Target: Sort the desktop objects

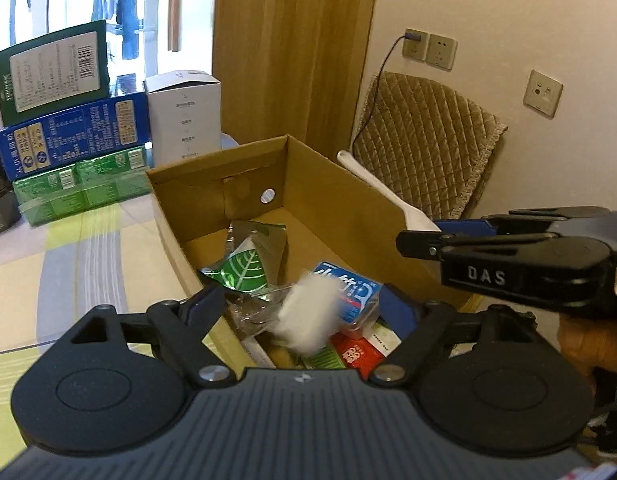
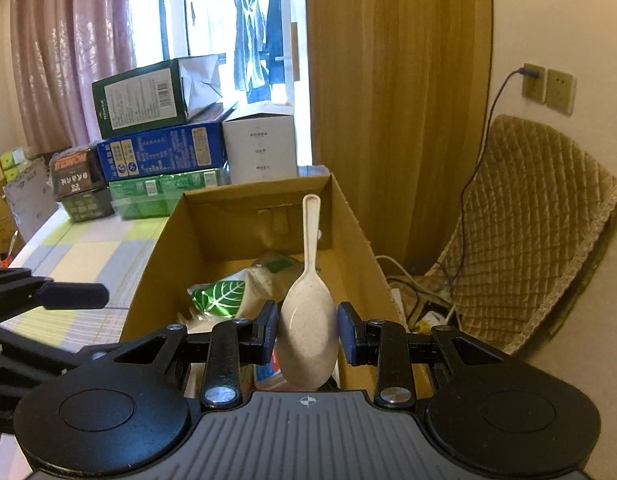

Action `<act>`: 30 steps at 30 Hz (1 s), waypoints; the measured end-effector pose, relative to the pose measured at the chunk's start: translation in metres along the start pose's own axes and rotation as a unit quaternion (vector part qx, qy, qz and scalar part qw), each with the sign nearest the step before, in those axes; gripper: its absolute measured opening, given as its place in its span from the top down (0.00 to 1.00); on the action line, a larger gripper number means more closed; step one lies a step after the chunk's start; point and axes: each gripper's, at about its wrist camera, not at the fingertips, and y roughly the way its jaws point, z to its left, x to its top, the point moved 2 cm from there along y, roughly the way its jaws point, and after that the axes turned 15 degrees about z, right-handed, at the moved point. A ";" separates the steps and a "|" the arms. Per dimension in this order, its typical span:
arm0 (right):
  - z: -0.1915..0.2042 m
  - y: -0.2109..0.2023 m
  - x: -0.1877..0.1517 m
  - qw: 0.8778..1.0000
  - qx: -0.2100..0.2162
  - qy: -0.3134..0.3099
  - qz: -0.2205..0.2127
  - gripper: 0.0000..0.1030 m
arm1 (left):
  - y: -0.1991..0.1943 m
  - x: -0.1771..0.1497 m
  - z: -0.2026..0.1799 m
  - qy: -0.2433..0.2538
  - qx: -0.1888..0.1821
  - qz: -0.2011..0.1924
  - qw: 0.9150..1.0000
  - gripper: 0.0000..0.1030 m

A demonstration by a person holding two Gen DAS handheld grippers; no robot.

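Note:
An open cardboard box (image 1: pixel 212 176) stands on the table and holds a green leaf-print packet (image 1: pixel 244 268), a blue carton (image 1: pixel 348 292) and a red pack (image 1: pixel 356 352). My left gripper (image 1: pixel 304 308) hangs open above the box's near end. A blurred white packet (image 1: pixel 306 316) sits loose between its wide-apart fingers, touching neither. My right gripper (image 2: pixel 308 330) is shut on the bowl of a cream plastic rice spoon (image 2: pixel 308 320), handle pointing away over the box (image 2: pixel 156 264). In the left wrist view the spoon (image 1: pixel 372 184) juts from the right gripper (image 1: pixel 420 240) above the box's right wall.
Stacked cartons (image 1: pixel 68 136) and a white box (image 1: pixel 184 120) stand behind the cardboard box on the striped tablecloth (image 1: pixel 68 272). A chair with a quilted cover (image 2: pixel 528 232) stands to the right by the wall, with cables (image 2: pixel 420 292) on the floor beneath it.

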 end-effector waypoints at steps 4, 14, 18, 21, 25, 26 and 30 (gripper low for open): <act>0.003 0.008 0.007 0.999 0.032 -0.002 0.011 0.71 | -0.010 -0.007 0.008 -0.016 0.012 -0.003 1.000 0.15; 0.004 -0.033 -0.015 0.999 0.027 0.027 -0.010 0.24 | -0.050 -0.027 0.009 -0.052 0.048 -0.016 0.997 0.01; 0.005 -0.058 -0.032 0.999 0.016 0.040 -0.005 0.10 | -0.071 -0.039 0.003 -0.065 0.054 -0.009 0.996 0.01; 0.008 -0.078 -0.047 0.999 0.010 0.039 0.007 0.04 | -0.088 -0.049 -0.002 -0.081 0.052 0.002 0.995 0.01; 0.016 -0.102 -0.063 0.999 0.001 0.028 0.018 0.02 | -0.109 -0.062 -0.012 -0.094 0.068 0.008 0.993 0.01; 0.017 -0.108 -0.067 0.999 0.000 0.025 0.020 0.02 | -0.114 -0.066 -0.015 -0.096 0.071 0.006 0.993 0.01; 0.023 -0.128 -0.083 0.999 -0.004 0.023 0.026 0.02 | -0.133 -0.078 -0.026 -0.114 0.076 -0.001 0.991 0.01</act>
